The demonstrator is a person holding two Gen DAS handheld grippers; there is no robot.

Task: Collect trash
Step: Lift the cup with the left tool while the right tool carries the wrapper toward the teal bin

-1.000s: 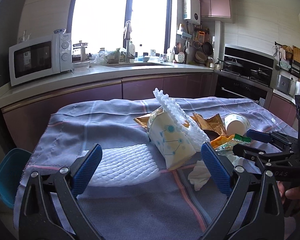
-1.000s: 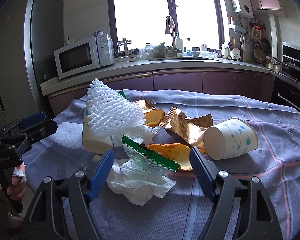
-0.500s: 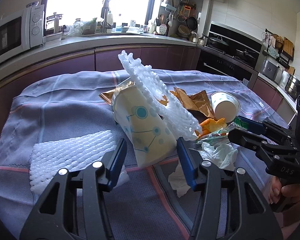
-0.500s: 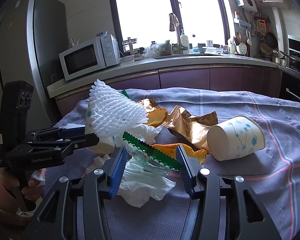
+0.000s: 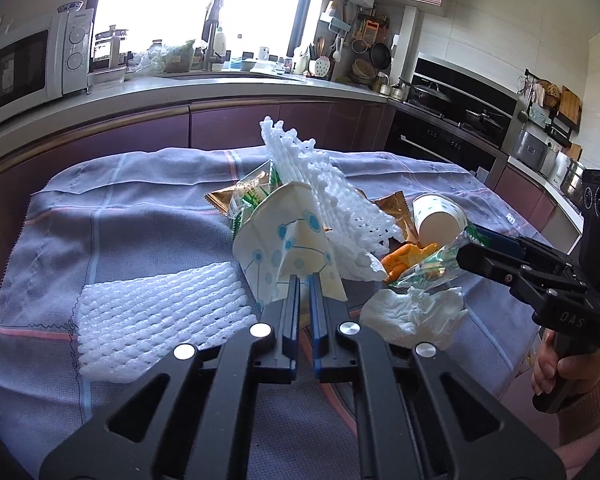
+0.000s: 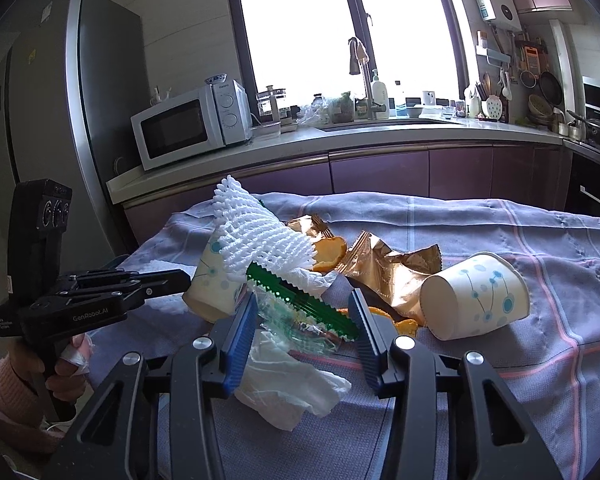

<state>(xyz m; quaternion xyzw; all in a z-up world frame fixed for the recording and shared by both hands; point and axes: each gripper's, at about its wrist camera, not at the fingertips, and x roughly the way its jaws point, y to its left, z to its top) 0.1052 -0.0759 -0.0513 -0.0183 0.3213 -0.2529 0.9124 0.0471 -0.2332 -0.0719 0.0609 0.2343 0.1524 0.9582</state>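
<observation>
Trash lies heaped on a blue-grey cloth (image 5: pixel 140 224). My left gripper (image 5: pixel 305 280) is shut on the rim of a crushed paper cup (image 5: pixel 288 248) with blue dots, which holds a white foam net (image 5: pixel 324 196). The cup also shows in the right wrist view (image 6: pixel 212 280). My right gripper (image 6: pixel 304 316) is open, its jaws on either side of a clear wrapper with a green edge (image 6: pixel 300 304), above a crumpled white tissue (image 6: pixel 292 388). An orange peel (image 6: pixel 332 252), a gold wrapper (image 6: pixel 388 268) and a second paper cup (image 6: pixel 476 296) lie to its right.
A flat white foam net (image 5: pixel 156 316) lies on the cloth at the left. A kitchen counter with a microwave (image 6: pixel 192 124) and sink runs behind the table. A fridge (image 6: pixel 68 120) stands at the far left, and a stove (image 5: pixel 452 112) at the right.
My left gripper moved forward and closed from wide open onto the crushed cup. My right gripper narrowed around the green-edged wrapper and moved closer to it.
</observation>
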